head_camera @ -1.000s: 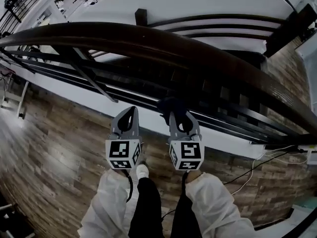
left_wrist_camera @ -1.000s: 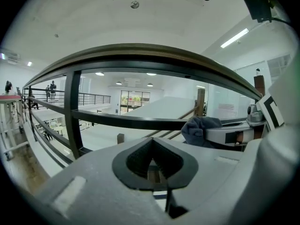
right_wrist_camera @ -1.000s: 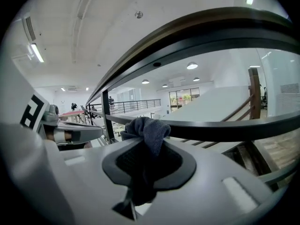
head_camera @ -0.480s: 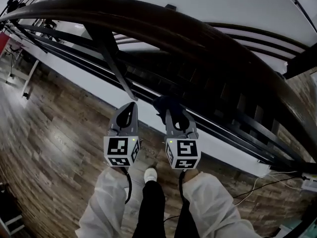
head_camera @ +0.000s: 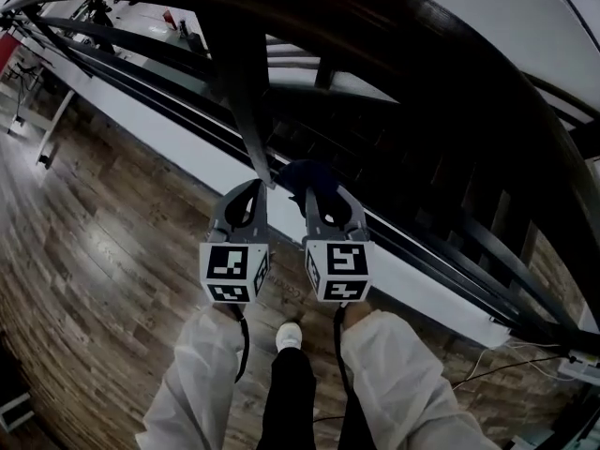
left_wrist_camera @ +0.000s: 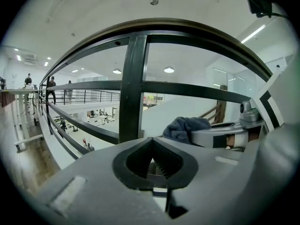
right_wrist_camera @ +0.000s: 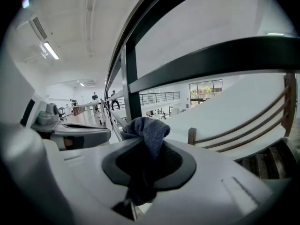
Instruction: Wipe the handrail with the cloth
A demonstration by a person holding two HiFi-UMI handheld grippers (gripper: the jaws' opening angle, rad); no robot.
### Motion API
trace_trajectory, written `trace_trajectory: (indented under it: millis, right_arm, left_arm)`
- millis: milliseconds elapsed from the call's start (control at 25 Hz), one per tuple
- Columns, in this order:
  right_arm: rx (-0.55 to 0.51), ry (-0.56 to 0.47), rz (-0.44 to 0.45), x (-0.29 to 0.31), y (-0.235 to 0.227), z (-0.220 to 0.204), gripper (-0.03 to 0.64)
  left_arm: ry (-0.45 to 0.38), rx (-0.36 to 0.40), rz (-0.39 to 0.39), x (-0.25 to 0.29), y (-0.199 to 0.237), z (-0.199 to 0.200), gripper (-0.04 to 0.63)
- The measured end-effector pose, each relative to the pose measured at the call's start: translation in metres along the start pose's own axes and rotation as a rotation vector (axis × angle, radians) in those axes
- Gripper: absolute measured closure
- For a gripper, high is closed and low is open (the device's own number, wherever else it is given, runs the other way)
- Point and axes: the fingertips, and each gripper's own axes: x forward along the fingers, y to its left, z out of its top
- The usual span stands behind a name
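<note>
**Cloth held under the rail**

The right gripper [head_camera: 323, 195] has its fingers squeezed tight on the blue cloth [right_wrist_camera: 149, 128], which bunches up out of them. The cloth is low down, under the big dark handrail [head_camera: 441, 59] and just beside an upright post [left_wrist_camera: 131, 88]. The left gripper [head_camera: 246, 195] is close beside it. Its fingers are pressed together with nothing in them. A wood floor [head_camera: 84, 232] lies below.
</note>
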Motion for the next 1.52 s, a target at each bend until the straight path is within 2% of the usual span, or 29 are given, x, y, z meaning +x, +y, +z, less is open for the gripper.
trace_trajectory:
  millis: [320,760,1080,1520]
  right_arm:
    - [-0.004,-0.015,0.041,0.057,0.027,0.001,0.549]
    - [0.034,-0.010,0.056,0.100,0.035,-0.008,0.550]
    - [0.032,0.003,0.042,0.103,0.040,-0.008,0.551]
    - [0.053,0.001,0.011,0.090,0.025,-0.011,0.549]
  left_arm:
    - [0.014,0.011,0.016,0.022,0.031,-0.024,0.597]
    - [0.005,-0.008,0.029,0.045,0.047,-0.031,0.597]
    - [-0.007,-0.010,0.031,0.039,0.057,-0.022,0.597]
    - [-0.008,0.004,0.008,0.039,0.040,-0.017,0.597]
